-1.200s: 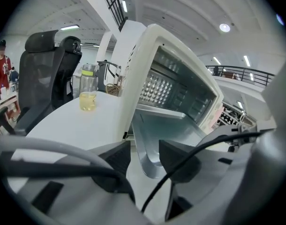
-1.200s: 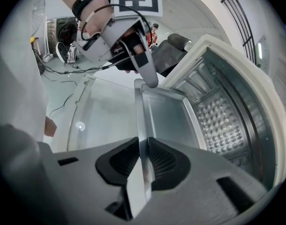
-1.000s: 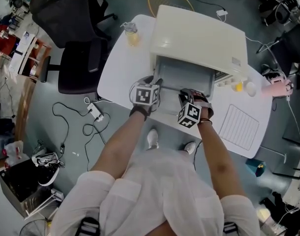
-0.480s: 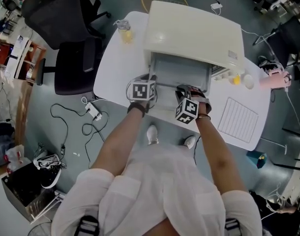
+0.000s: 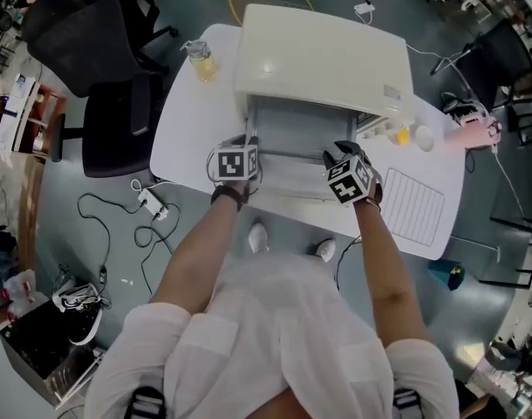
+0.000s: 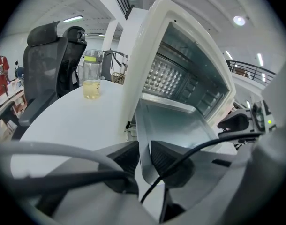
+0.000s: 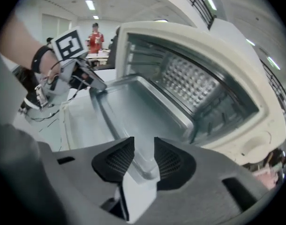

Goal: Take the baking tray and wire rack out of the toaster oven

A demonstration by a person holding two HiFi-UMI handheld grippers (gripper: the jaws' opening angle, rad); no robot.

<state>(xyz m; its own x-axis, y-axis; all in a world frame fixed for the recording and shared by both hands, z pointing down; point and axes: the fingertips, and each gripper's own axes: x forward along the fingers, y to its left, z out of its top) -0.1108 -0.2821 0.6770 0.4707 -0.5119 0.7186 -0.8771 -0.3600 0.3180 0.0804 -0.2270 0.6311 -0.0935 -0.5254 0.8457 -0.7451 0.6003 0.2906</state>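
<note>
- Head view: a toaster oven (image 5: 323, 59) is seen on the middle of the white desk (image 5: 189, 125), with its mouth turned toward the near edge. The baking tray (image 5: 288, 138) is drawn partly out of that mouth, toward the near edge. The left tool (image 5: 248, 147) is set at the tray's left front corner and the right tool (image 5: 337, 157) at its right front corner. A wire rack (image 5: 412, 206) is laid flat by the desk's right edge. A jar (image 5: 201, 59) of yellow liquid is stood near the far left corner.
- Left gripper view: the tray's rim is pinched between the pads of the left tool, whose jaws have just been closing. The rest of the tray is seen reaching back into the oven.
- Right gripper view: the right tool's jaws are spread and have just been opening. The tray's corner is seen between them but is not pressed.
</note>
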